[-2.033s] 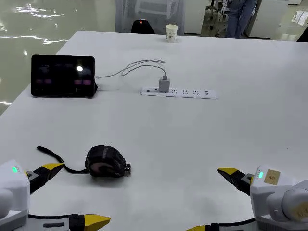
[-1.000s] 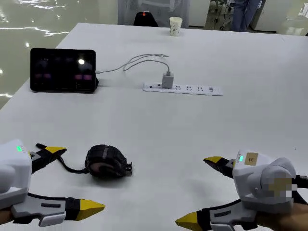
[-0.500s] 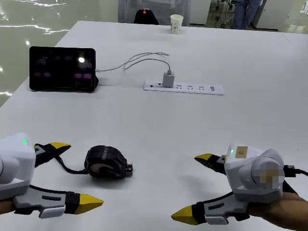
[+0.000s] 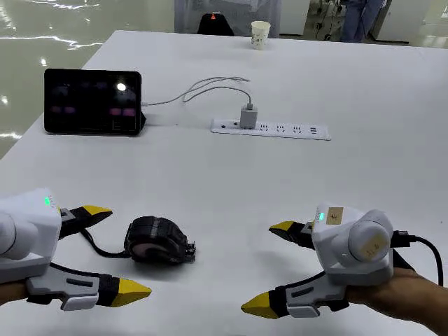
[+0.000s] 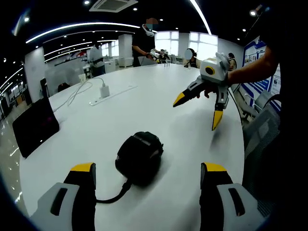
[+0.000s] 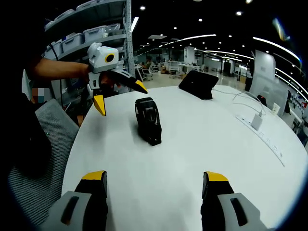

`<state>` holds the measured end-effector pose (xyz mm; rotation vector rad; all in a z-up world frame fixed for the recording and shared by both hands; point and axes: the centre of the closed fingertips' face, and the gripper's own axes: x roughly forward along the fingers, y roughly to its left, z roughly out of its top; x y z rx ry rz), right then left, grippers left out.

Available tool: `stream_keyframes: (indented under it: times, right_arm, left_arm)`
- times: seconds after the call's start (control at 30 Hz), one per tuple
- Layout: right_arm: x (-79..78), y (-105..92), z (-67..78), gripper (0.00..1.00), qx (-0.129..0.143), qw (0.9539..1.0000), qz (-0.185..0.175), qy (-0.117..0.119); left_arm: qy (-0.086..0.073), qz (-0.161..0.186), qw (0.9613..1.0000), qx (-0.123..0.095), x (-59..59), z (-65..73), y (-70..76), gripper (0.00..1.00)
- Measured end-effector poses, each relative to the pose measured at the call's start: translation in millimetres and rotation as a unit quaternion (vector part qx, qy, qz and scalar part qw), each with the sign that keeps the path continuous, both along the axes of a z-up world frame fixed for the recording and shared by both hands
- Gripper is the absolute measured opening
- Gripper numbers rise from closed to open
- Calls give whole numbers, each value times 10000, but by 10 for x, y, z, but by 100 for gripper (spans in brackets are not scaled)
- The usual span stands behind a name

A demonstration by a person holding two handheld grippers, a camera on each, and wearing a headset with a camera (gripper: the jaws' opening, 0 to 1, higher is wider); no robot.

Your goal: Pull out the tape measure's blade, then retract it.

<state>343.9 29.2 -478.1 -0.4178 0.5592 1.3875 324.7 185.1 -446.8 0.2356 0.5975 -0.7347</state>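
Change vs half a sec back: right gripper [image 4: 262,267] has slid further in across the bench [image 4: 210,175] toward the tape measure [image 4: 157,240], so the gap btwn them is smaller. Two secs ago both grippers were barely poking in at the bottom of the head view, now they're well up in it. Left gripper [image 4: 124,249] has hardly moved, and the tape measure is in the same spot afaict. The small shift of everything else is just the headset moving.

Jaws on both are spread wide w/ nothing in them. Neither touches the tape measure.

Tape itself: black rounded case lying flat on its side near the front left of the bench, w/ a pinkish round face up. Blade isn't out. There's just a small dark tip at the case's right end, facing the right gripper. A black strap [image 4: 91,241] trails off the other end and curls under the left gripper's far jaw. In the left gripper view the case sits just ahead, btwn the two jaws. In the right gripper view it's further out, w/ the left gripper behind it.

Further back: tablet [image 4: 92,101], power strip [image 4: 269,129] w/ a charger [image 4: 248,115] plugged in, and a paper cup [image 4: 260,33] at the far edge.
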Motion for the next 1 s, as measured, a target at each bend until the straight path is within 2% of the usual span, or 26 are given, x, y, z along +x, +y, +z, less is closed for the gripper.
stream_keyframes:
  times: [0.43,0.7,1.0]
  right_arm:
    - [89,227,-26,71,87,9995,285,-54]
    - [99,373,-65,64,45,9984,543,-137]
    - [106,522,-123,51,26,9962,843,-220]
  left_arm:
    - [58,-329,9993,149,133,-27,-25,74]
    - [129,-519,9982,256,164,-83,-31,67]
    - [242,-767,9960,399,196,-125,-38,58]
